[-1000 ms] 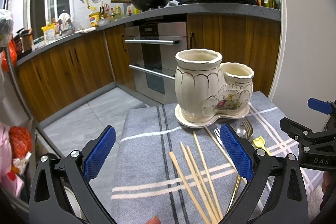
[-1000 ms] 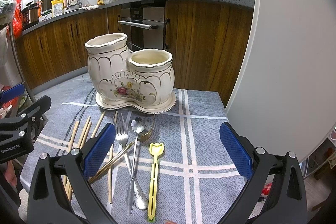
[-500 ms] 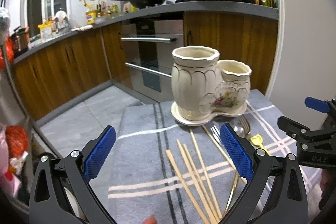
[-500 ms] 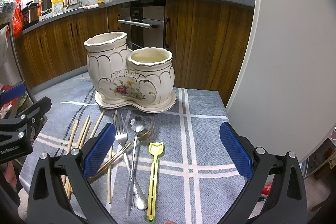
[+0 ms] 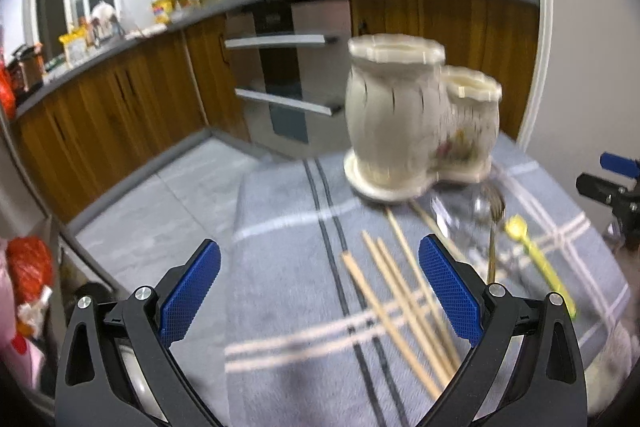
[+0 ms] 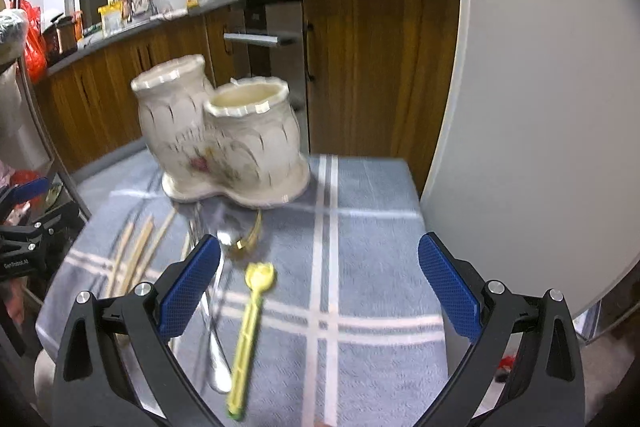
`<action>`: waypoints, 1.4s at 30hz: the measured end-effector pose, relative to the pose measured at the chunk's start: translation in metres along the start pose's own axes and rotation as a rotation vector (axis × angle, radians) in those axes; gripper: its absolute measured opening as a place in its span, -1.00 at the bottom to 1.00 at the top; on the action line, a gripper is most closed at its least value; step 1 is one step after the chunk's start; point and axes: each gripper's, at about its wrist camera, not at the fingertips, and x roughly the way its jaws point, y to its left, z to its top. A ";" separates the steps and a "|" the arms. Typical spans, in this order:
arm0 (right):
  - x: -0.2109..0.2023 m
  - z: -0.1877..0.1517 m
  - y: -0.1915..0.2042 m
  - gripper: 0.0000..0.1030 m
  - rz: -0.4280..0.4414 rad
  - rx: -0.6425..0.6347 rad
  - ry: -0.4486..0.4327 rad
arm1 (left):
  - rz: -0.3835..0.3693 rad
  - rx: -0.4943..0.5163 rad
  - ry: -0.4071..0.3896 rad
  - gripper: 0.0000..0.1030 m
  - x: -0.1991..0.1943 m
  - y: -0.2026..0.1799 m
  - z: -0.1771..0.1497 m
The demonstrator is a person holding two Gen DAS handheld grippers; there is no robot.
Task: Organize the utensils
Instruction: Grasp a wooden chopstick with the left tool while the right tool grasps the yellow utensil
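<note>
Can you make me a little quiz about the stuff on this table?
1. True or false: the wooden chopsticks already stand inside the cream ceramic double-pot holder.
2. What colour is the plastic utensil lying on the grey striped tablecloth? A red, B yellow, C black.
3. Fill in: both the left gripper and the right gripper are ____.

Key: 1 false; 2 B; 3 open.

We are seeing a glossy glazed ceramic utensil holder on a matt woven plaid tablecloth. At its six o'clock are lying pale bare-wood chopsticks, a shiny metal spoon and a smooth yellow plastic utensil. Textured blue pads are lining the matt black plastic fingers.
</note>
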 end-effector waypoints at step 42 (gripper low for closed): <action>0.054 -0.033 0.036 -0.60 0.173 -0.224 0.315 | -0.207 0.045 0.324 -0.56 0.042 -0.016 -0.028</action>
